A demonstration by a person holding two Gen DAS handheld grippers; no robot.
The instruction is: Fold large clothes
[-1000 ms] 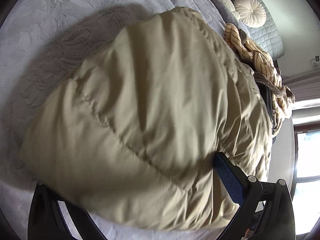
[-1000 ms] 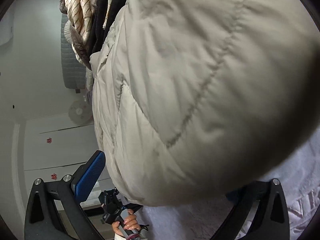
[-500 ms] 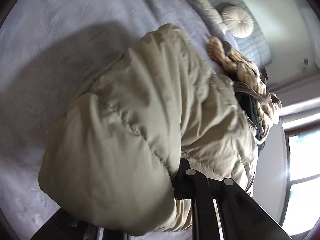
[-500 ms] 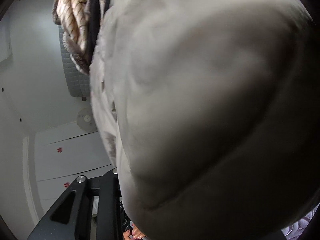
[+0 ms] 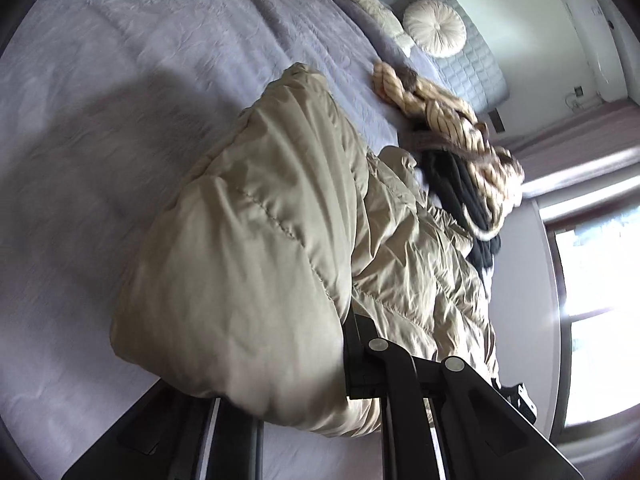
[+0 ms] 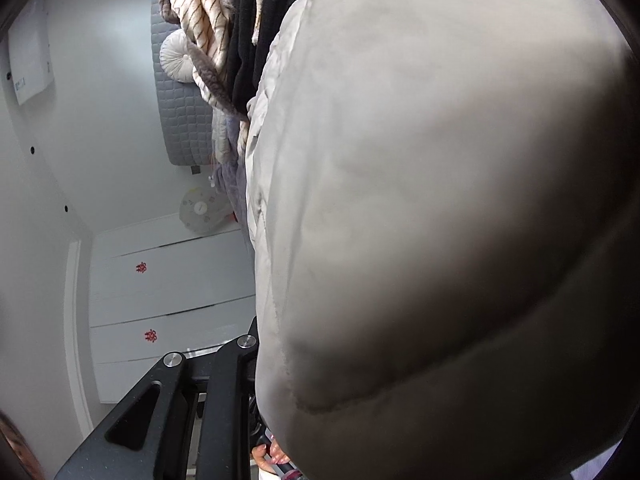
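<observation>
Both grippers, left [image 5: 344, 356] and right [image 6: 256, 364], pinch the puffy jacket [image 5: 256, 248] in closed jaws. Lift evenly. Lay the fold flat on the bed [image 5: 120, 80].

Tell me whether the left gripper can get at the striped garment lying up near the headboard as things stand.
Probably not right away. The left gripper is shut on the beige puffer jacket, whose bulk lies between it and the striped garment. It would have to let go and pass over the jacket first.
</observation>
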